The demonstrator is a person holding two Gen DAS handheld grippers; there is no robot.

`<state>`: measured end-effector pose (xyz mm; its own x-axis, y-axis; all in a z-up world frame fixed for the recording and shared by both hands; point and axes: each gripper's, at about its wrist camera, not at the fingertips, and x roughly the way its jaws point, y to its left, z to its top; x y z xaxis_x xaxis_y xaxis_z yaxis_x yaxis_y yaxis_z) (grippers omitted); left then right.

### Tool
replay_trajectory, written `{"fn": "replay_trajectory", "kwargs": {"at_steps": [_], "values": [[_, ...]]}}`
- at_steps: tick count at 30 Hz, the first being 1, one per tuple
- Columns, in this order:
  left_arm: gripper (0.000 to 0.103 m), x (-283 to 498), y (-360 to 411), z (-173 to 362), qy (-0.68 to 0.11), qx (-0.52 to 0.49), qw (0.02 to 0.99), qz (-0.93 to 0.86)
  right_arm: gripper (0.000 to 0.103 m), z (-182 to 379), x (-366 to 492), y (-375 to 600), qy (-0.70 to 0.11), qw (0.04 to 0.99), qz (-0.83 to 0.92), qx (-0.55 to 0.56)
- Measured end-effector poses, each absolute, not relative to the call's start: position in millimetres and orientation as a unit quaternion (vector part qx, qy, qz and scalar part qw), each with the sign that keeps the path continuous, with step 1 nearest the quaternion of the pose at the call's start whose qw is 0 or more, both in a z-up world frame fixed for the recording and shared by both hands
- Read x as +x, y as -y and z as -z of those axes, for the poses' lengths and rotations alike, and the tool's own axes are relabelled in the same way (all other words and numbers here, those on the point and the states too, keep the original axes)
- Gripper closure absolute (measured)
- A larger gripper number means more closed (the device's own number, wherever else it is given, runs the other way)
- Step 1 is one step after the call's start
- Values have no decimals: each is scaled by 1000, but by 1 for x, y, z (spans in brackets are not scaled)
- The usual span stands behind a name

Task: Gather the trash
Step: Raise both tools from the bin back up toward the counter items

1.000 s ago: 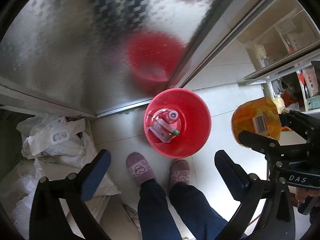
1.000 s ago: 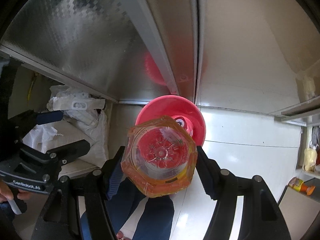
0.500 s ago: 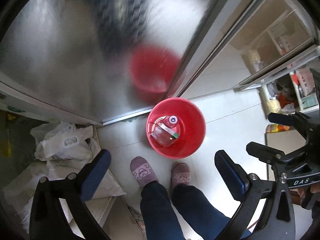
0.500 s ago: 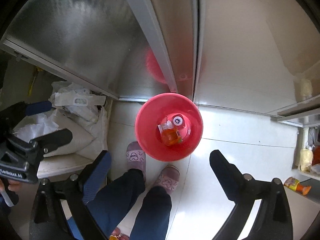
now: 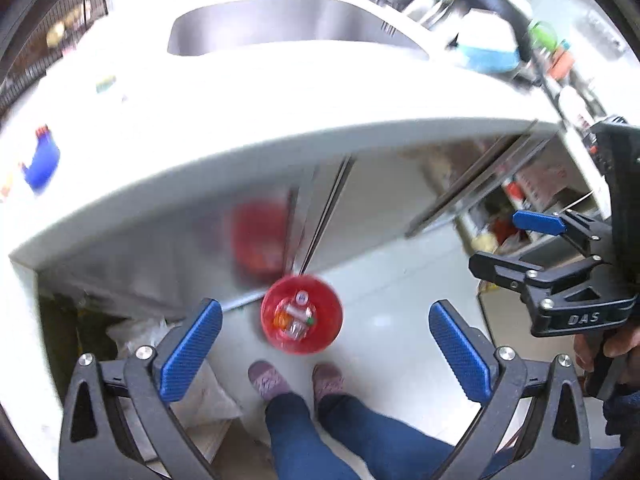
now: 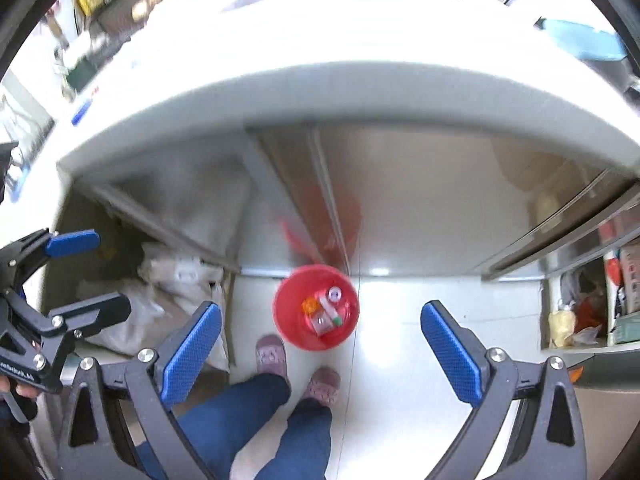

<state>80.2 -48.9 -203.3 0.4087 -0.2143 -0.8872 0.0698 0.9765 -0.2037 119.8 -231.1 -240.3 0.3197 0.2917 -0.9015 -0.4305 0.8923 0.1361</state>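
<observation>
- Red bucket (image 5: 302, 314) is seen standing on the pale tiled floor, just ahead of the person's slippers (image 5: 269, 379), at the foot of brushed-metal cabinet doors (image 6: 420, 208).
- Trash inside the bucket: an orange-tinted clear plastic jar (image 6: 310, 305) now lies among a few small bottles with white caps. A second ago that jar was clamped in the right gripper above the bucket; it has since been dropped in.
- Right gripper (image 6: 320, 350): jaws have just been opening and stand wide apart, nothing between the blue textured pads.
- Left gripper (image 5: 326, 350): likewise spread wide and empty, as it was a second ago.
- Both views now take in far more than before: the bucket appears smaller and farther off, and the white counter edge (image 5: 240, 152) with a steel sink (image 5: 288, 26) has come into frame. Both tools are judged to have been lifted clear.
- Meaning for the task: one deposit is judged complete; both tools are free for another piece.
- Materials: bucket is smooth, round, glossy plastic; doors show a dull reflection of its red; crumpled white plastic bags (image 6: 176, 276) are piled in the open recess to the left.
- Counter items are too blurred to identify.
</observation>
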Motion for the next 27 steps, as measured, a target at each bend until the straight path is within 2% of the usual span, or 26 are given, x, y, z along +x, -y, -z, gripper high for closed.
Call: {"fn": "replay_trajectory", "kwargs": {"at_steps": [9, 19, 27], "values": [[0, 86, 53, 118, -491, -49, 864, 97, 1, 141, 119, 241, -482, 848, -213, -55], [0, 108, 22, 79, -472, -32, 876, 95, 1, 112, 125, 215, -469, 848, -239, -55], [0, 136, -32, 60, -461, -44, 883, 76, 1, 86, 155, 168, -443, 855, -259, -76]]}}
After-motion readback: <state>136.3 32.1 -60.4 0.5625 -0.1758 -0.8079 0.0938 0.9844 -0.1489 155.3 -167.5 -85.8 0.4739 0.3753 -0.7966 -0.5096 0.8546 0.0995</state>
